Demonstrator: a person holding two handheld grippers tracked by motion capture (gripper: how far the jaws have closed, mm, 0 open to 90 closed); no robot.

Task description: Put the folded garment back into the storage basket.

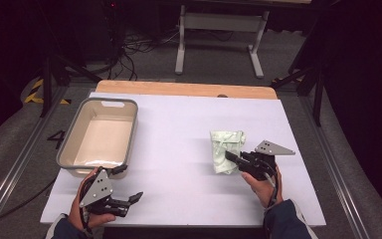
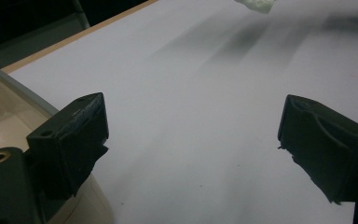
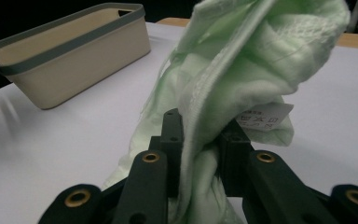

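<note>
A pale green cloth (image 1: 225, 149) lies bunched on the white table, right of the middle. My right gripper (image 1: 235, 159) is shut on its near edge. In the right gripper view the cloth (image 3: 242, 70) rises between the two black jaws, with a small white label (image 3: 263, 116) hanging from it. My left gripper (image 1: 128, 184) stands open near the front left of the table, just in front of the bin's near corner, with nothing between its jaws. The cloth (image 2: 256, 4) shows far off at the top of the left gripper view.
A beige bin with a grey rim (image 1: 64, 154) stands empty at the left of the table; its wall (image 3: 88, 65) also shows in the right gripper view. The white sheet (image 1: 179, 129) covers a wooden tabletop. Table legs and cables lie on the floor beyond.
</note>
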